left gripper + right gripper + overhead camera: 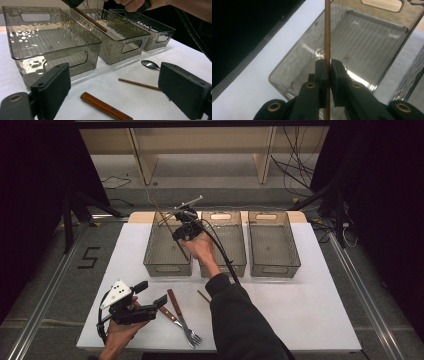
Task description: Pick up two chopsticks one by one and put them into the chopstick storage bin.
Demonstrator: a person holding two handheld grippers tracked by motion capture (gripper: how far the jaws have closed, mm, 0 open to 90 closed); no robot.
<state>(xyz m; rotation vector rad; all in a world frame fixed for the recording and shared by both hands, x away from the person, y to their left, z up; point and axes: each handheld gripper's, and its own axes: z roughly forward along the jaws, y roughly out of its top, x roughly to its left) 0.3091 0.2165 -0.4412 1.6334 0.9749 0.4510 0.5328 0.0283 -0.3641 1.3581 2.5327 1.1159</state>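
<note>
Clamped in my right tool (327, 66) is a thin brown chopstick (327, 30), the two black jaws closed flat against its sides so that the stick runs straight up past their tips and down behind them. Directly beyond that tool lies the left smoky clear bin (167, 242), and in the high view the chopstick slants across this bin, its upper end over the far left corner and its lower end down inside toward the near right. Beside it, off the tool's right side, stand the middle bin (227, 242) and the right bin (273, 242), the three in a row touching or nearly so; each has a cut-out handle in its end wall. My left tool (112, 90) is held low over the near part of the white worktop (300, 300), its jaws spread wide apart with nothing between them. Just ahead of those jaws a wooden-handled knife (106, 106) lies on the worktop, farther on a second chopstick (138, 84), and past that, toward the right jaw, the bowl of a spoon (150, 64). In the high view a fork (187, 327) rests just to the right of this tool, crossing the knife.
</note>
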